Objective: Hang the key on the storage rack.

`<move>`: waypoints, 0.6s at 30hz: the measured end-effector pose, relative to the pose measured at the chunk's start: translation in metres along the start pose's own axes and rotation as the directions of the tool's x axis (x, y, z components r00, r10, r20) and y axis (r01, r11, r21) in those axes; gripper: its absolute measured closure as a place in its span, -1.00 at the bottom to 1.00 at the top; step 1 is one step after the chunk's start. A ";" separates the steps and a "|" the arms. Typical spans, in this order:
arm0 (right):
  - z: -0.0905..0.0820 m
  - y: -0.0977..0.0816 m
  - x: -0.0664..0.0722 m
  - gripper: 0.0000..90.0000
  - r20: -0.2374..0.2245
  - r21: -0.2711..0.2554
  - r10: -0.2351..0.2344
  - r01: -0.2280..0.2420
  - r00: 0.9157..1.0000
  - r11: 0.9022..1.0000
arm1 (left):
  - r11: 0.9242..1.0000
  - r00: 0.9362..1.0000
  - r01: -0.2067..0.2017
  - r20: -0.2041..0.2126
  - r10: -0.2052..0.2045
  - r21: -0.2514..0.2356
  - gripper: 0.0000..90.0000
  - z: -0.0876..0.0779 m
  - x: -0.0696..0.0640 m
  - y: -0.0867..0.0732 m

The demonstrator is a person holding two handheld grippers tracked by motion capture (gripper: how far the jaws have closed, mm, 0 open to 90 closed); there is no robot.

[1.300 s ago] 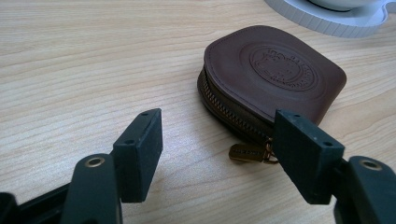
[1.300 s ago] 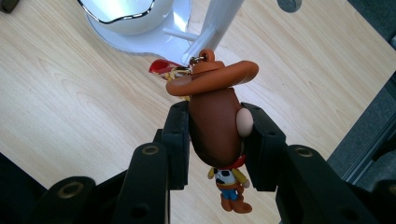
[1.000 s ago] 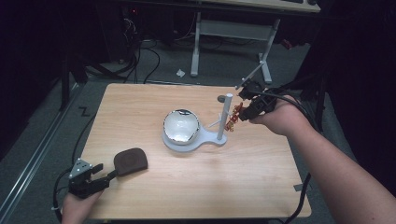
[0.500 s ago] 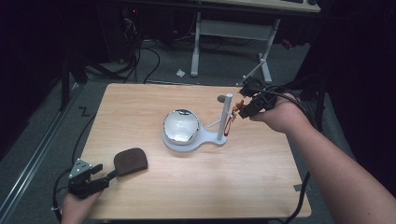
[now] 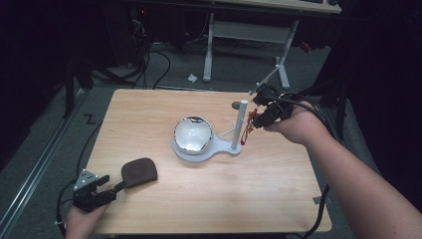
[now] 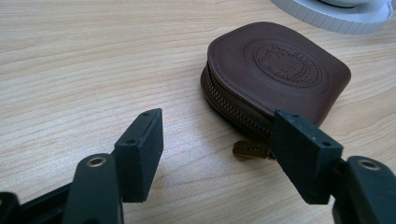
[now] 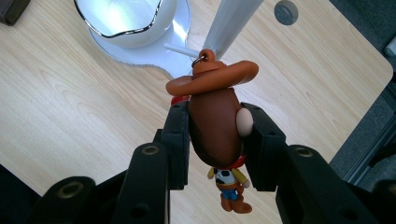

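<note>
**Q:** At the right side of the pale wooden worktop [image 5: 149, 119], what is seen to have changed?

**A:** Over the last second the right tool [image 5: 255, 118] is seen carried a little nearer to the tall white post [image 5: 240, 124] of the white plastic stand [image 5: 226, 148], and slightly lower. The small brown cowboy-hatted figurine keychain [image 7: 215, 116] has been brought up against the post, its metal ring [image 7: 204, 58] lying at the thin white peg [image 7: 180, 50] that juts from it. It is judged that the ring is about to be hooked onto the peg; whether it is already threaded cannot be told.

**Q:** How is the right tool set?

**A:** It is closed on the keychain, the figurine's brown body being pinched between the two black pads, with the hat above them and the small legs dangling below.

**Q:** And the left tool?

**A:** The left tool [image 6: 219, 140] is held wide open and empty at the near left corner, unmoved over that second. A dark brown rounded leather zip pouch [image 6: 275, 70] lies flat just ahead of it, the brass zip pull [image 6: 251, 149] resting between the spread pads; the right-hand pad is close against the pouch's edge, though contact cannot be confirmed.

**Q:** What else is on the stand?

**A:** A shiny silver-rimmed white bowl [image 5: 193, 134] is seated on its round base.
</note>
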State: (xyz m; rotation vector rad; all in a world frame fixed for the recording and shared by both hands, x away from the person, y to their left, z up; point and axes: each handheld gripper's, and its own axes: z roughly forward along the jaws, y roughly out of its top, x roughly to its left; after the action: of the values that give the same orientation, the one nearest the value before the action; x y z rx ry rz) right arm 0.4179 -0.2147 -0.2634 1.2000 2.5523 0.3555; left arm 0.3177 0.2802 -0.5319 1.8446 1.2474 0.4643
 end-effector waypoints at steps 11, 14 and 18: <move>-0.010 -0.008 0.004 0.45 0.002 -0.003 0.001 -0.001 1.000 1.000 | 1.000 1.000 -0.011 0.003 0.011 0.012 -0.22 0.002 -0.002 0.000; -0.012 -0.009 0.005 0.45 0.000 -0.011 -0.005 0.005 1.000 1.000 | 1.000 1.000 -0.015 0.004 0.015 0.015 -0.22 0.003 -0.003 0.000; -0.015 -0.010 0.007 0.45 -0.005 -0.019 -0.011 0.011 1.000 1.000 | 1.000 1.000 -0.015 0.003 0.015 0.017 -0.22 0.003 -0.003 0.000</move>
State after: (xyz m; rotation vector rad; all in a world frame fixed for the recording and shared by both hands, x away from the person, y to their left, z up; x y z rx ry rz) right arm 0.4014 -0.2173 -0.2536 1.1796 2.5531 0.3807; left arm 0.3186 0.2761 -0.5327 1.8692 1.2393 0.4602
